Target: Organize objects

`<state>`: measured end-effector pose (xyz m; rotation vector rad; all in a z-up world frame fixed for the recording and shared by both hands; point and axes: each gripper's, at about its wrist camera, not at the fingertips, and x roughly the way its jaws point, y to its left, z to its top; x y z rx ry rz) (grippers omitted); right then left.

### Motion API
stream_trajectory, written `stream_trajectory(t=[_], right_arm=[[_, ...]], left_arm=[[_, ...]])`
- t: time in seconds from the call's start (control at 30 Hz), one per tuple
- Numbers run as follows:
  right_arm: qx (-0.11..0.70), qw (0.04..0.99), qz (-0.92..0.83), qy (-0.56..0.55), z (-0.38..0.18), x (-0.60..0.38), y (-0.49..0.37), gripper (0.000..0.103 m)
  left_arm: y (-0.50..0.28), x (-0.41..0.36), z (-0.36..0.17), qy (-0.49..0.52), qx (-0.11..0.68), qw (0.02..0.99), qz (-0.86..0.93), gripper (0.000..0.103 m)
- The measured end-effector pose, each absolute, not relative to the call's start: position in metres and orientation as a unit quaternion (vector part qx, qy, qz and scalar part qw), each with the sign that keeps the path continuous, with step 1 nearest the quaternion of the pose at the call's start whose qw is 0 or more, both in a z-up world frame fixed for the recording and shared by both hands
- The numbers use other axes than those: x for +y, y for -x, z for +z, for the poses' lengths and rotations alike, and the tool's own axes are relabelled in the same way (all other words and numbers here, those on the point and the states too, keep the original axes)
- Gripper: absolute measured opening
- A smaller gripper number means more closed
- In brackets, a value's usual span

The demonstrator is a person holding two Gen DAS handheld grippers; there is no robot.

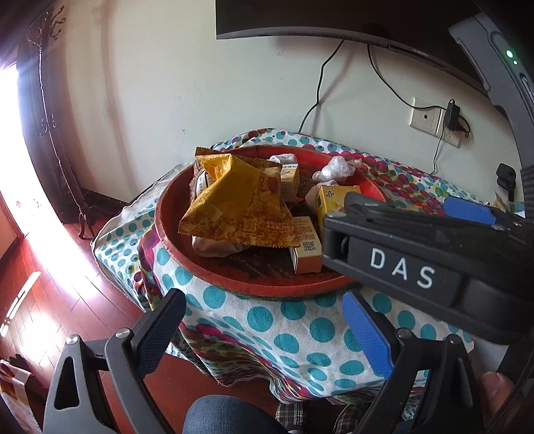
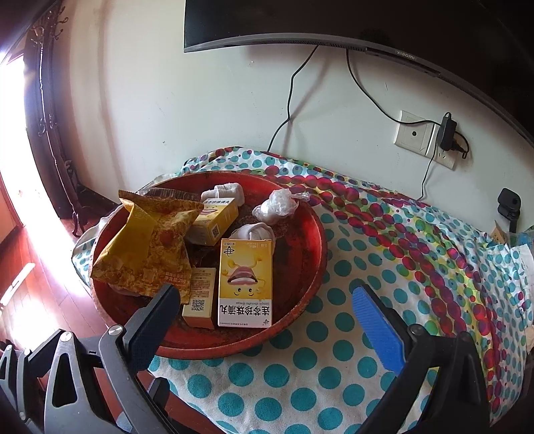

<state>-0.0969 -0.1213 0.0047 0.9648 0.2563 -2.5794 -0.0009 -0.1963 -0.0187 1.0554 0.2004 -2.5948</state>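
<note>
A red round tray [image 2: 310,267] sits on a polka-dot tablecloth [image 2: 333,350]. In it lie a yellow snack bag [image 2: 150,247], a large yellow box [image 2: 245,283], a small orange box [image 2: 200,297], another yellow box [image 2: 213,220], rolled white socks [image 2: 227,192] and a crumpled plastic wad [image 2: 277,207]. My right gripper [image 2: 265,292] hangs open and empty over the tray's near edge, above the large box. My left gripper [image 1: 263,300] is open and empty just short of the tray [image 1: 167,233], and the right tool's body [image 1: 400,263] hides the tray's right side there.
A dark monitor [image 2: 333,23] hangs on the wall with cables down to an outlet [image 2: 414,133]. A small black camera [image 2: 509,203] stands at the table's far right. Wood floor [image 1: 66,267] and a coat stand [image 1: 50,117] lie left. A person's knee [image 1: 227,414] is below.
</note>
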Motion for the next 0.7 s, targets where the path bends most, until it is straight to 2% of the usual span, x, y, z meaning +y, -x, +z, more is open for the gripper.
stream_trajectory(t=[0.7], right_arm=[[0.089,0.191,-0.923,-0.322,0.019,-0.106,0.078,0.103]], left_arm=[[-0.013,-0.19,-0.006,-0.333,0.088,0.176,-0.922,0.099]])
